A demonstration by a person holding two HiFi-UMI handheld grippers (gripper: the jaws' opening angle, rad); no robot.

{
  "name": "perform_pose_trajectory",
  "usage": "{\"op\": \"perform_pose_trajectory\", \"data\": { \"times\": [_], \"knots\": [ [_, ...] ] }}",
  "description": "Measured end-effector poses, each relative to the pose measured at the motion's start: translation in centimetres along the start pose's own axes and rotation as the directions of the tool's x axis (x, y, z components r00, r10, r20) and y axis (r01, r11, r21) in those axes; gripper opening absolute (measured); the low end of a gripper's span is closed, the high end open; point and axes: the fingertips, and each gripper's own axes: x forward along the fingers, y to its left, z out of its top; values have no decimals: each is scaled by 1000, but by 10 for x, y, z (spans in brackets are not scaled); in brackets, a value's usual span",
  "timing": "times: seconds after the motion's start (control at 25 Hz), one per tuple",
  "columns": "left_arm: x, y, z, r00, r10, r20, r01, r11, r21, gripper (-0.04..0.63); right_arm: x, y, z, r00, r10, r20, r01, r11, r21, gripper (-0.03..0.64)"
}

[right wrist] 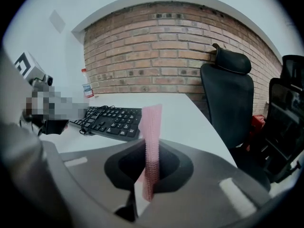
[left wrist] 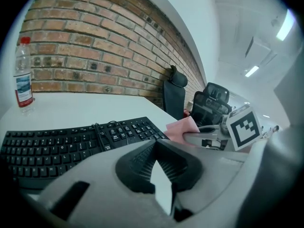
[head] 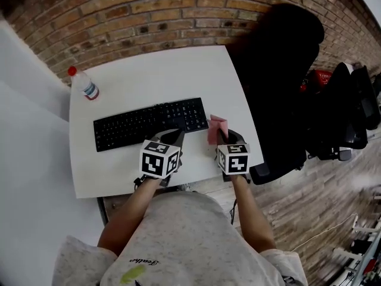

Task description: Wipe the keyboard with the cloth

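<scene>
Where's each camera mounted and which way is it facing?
Head view: on the head, steeply down at table, keyboard, left claw, right claw; forearms show.
Left gripper view: on left claw, along shut jaws toward bottle; right claw shows.
Right gripper view: on right claw, along jaws clamping cloth, toward chair.
Shared: keyboard in all three.

This looks like an office: a white worktop (head: pixel 149 70) carrying a black computer keyboard (head: pixel 149 123) stands against a bare brick wall (head: pixel 149 11) at 12 o'clock. A black high-backed office chair (head: pixel 280 70) sits at 2 o'clock, with more black swivel chairs (head: pixel 351 106) clustered at 3 o'clock on a wood-plank floor (head: pixel 309 201). The left gripper view shows strip lights (left wrist: pixel 251 71) on a white ceiling.
</scene>
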Motion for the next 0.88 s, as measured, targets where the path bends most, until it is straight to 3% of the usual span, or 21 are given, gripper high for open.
{"op": "perform_pose_trajectory", "data": {
  "times": [0.88],
  "knots": [
    [-8, 30, 9, 993, 104, 49, -101, 993, -67, -3, 33, 18, 31, 989, 147, 2, -147, 989, -28, 24]
  ]
}}
